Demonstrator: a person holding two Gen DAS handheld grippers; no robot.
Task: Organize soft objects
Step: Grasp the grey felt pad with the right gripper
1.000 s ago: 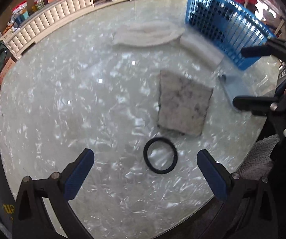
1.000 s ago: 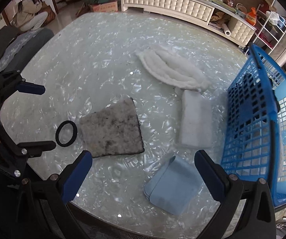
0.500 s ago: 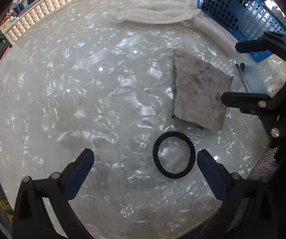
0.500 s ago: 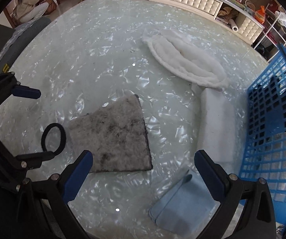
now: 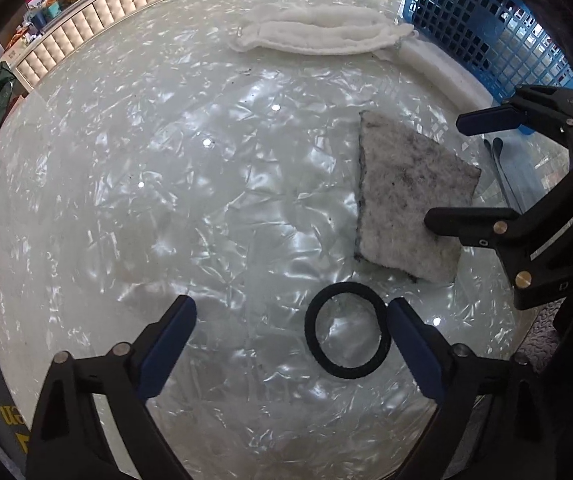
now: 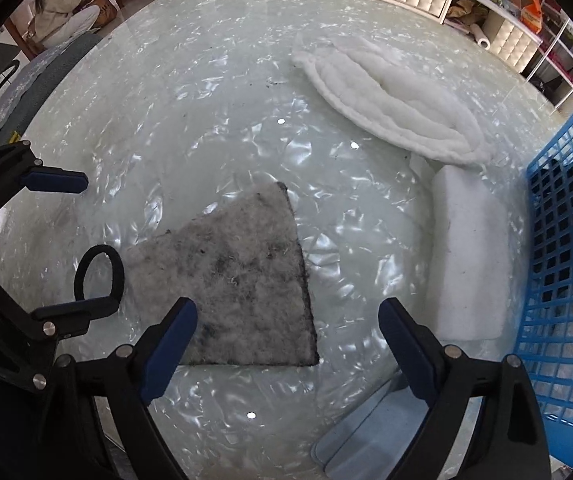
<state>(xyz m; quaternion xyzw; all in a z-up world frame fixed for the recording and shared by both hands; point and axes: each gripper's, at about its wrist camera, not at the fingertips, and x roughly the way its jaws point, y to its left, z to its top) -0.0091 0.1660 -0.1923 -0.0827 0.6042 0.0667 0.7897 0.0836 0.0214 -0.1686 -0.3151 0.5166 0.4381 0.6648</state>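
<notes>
Pearly white table (image 5: 126, 208) w/ crinkled sheen carries all soft items.

L gripper (image 5: 290, 340): jaws wide but closing; pads not pressing anything. Black ring (image 5: 346, 330) lies flat on table betw. the fingers, close to the right-hand pad, touching neither as far as visible.

R gripper (image 6: 286, 340): jaws wide, also closing. Near edge of grey felt (image 6: 238, 280) sits betw. its fingers; pads clear of it. Nothing held by either.

Layout, R wrist view:
- grey felt flat, center, dirty-speckled; ring just beside its left edge.
- white block (image 6: 466, 256) right of felt, apart from it, lying along blue basket (image 6: 566, 280).
- white padding (image 6: 390, 96) folded in long layers, far side; its end touches block's far end.
- pale blue cloth (image 6: 366, 432) at near edge, partly hidden under R gripper's right finger.

L wrist view: R gripper enters from right, lower finger over felt's corner. Basket at top right, mesh wall toward table.

Person seated on floor, far left bkgd.
</notes>
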